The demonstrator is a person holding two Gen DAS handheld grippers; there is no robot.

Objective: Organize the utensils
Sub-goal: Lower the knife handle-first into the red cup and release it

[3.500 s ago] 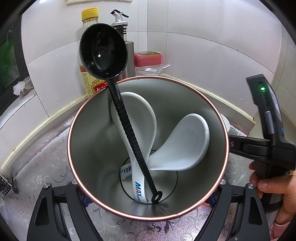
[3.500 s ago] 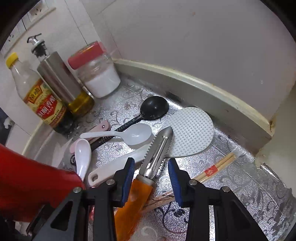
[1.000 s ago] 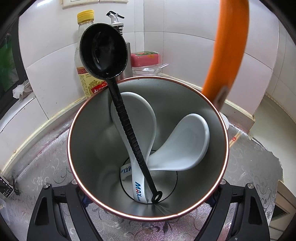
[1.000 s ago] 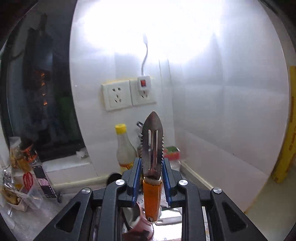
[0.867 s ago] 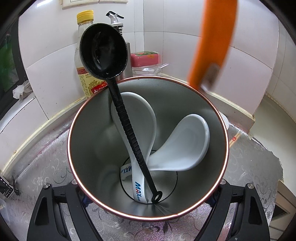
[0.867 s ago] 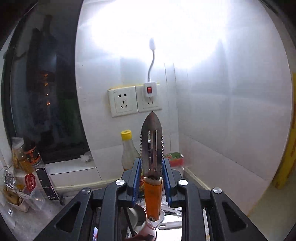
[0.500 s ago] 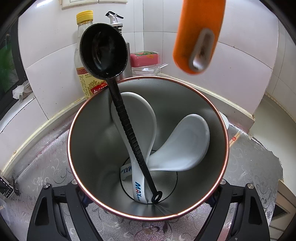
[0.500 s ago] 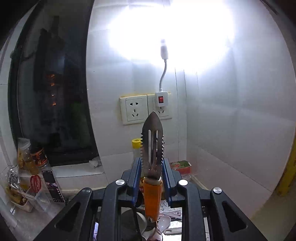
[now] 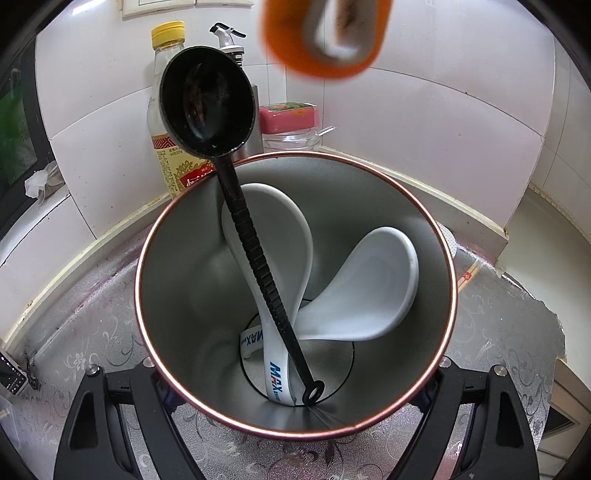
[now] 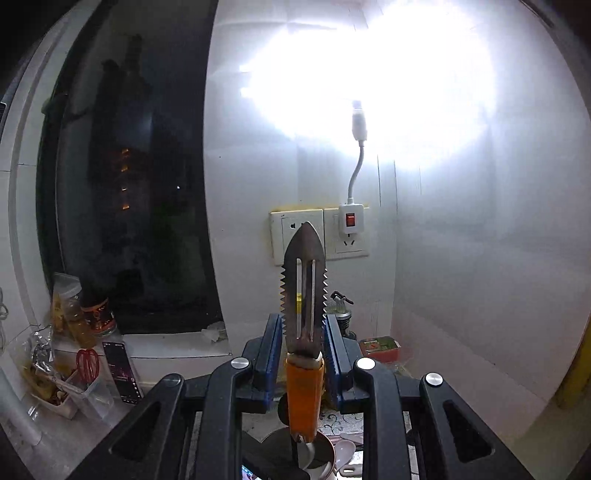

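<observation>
My left gripper (image 9: 295, 369) is shut on a steel cup (image 9: 173, 295) with a copper rim, one black finger on each side of it. Inside stand a black ladle (image 9: 208, 107), bowl up, and two white ceramic spoons (image 9: 273, 236) (image 9: 373, 291). The orange handle end of a peeler (image 9: 325, 40) hangs above the cup's far rim, seen end-on. In the right wrist view my right gripper (image 10: 303, 354) is shut on that peeler (image 10: 303, 295), its blue pads on the neck and the serrated blade pointing up. The cup (image 10: 277, 443) shows below the handle.
A sauce bottle (image 9: 168, 147), an oil dispenser (image 9: 229, 33) and a red-lidded jar (image 9: 290, 118) stand against the tiled wall behind the cup. Chopsticks (image 9: 469, 273) lie at the right on the foil-covered counter. Wall sockets (image 10: 317, 236) and a window ledge with containers (image 10: 66, 384) lie ahead.
The peeler's orange handle has swung from the upper right to above the cup's far rim and now points end-on. The right wrist view has risen. The left gripper and cup have stayed still.
</observation>
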